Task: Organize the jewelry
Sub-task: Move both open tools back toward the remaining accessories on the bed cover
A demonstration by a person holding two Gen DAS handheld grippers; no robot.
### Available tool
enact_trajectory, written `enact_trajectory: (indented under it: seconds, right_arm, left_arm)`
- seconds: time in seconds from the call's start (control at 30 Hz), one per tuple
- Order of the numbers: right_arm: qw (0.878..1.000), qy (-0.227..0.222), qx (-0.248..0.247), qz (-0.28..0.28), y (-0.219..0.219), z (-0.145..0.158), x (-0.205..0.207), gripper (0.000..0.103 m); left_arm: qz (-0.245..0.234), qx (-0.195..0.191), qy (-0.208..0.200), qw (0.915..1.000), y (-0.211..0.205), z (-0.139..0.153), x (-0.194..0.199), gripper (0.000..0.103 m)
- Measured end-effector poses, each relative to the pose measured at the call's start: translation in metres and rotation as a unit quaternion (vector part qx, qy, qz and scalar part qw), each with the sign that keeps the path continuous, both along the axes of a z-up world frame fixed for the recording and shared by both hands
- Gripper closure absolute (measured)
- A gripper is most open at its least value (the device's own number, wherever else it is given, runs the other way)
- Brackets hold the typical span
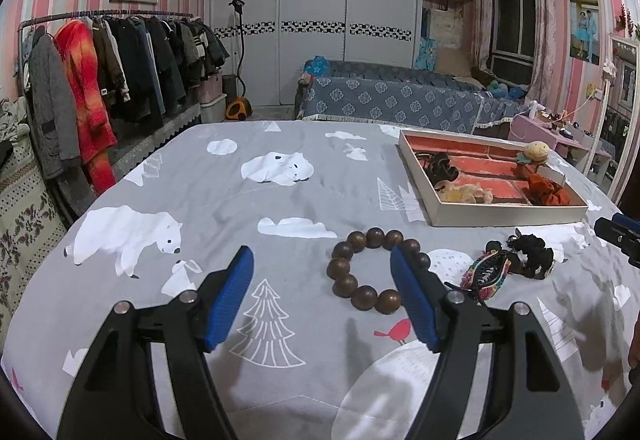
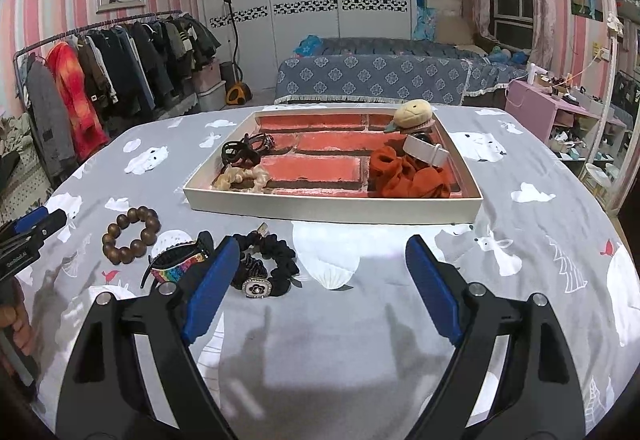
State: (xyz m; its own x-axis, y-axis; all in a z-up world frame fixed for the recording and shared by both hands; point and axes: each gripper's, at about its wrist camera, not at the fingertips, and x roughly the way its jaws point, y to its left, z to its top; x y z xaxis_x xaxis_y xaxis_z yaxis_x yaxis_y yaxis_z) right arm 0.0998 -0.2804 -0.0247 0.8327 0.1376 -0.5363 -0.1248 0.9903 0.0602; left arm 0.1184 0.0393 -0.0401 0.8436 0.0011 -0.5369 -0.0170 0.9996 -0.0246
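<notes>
Left claw point(image 1: 322, 272): released, blue pads spread wide above the grey bedsheet point(image 1: 224, 175) printed with polar bears and fir trees, nothing between them but cloth. Wooden bead bracelet point(image 1: 374, 270): lying flat on the sheet just ahead of this claw's right-hand pad, which covers part of the ring in the left wrist view; whether pad and beads touch cannot be told. Multicoloured hair claw clip point(image 1: 486, 272): on the sheet just beyond the same pad, to its right. Black scrunchie point(image 1: 534, 256): further right again, beside the clip. Right claw point(image 2: 316, 272): released, pads standing well apart over bare sheet, gripping nothing. Black scrunchie with a jewelled flower charm point(image 2: 266, 268): just ahead of the right claw's left-hand pad and partly hidden by it. Hair claw clip point(image 2: 180, 264): immediately left of that pad; bead bracelet point(image 2: 132, 236): further left and slightly ahead. Shallow white tray point(image 2: 332, 207) with brick-pattern lining: ahead of the right claw, squarely in front; ahead and to the right of the left claw. Tray contents: black hair ties point(image 2: 244, 149) and a pale yellow scrunchie point(image 2: 240, 175) at its left side, an orange scrunchie point(image 2: 408, 175), a white band point(image 2: 424, 151) and a burger-shaped plush clip point(image 2: 412, 113) at its right.
</notes>
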Motion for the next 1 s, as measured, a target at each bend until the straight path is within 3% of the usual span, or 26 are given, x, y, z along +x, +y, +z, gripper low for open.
enact_trajectory:
  seconds: [1.0]
  right_arm:
    - [0.999,0.017,-0.013,0.026,0.022,-0.008,0.007,0.02]
  left_arm:
    - [-0.008,-0.002,0.01,0.9999,-0.003,-0.005,0.008,0.033]
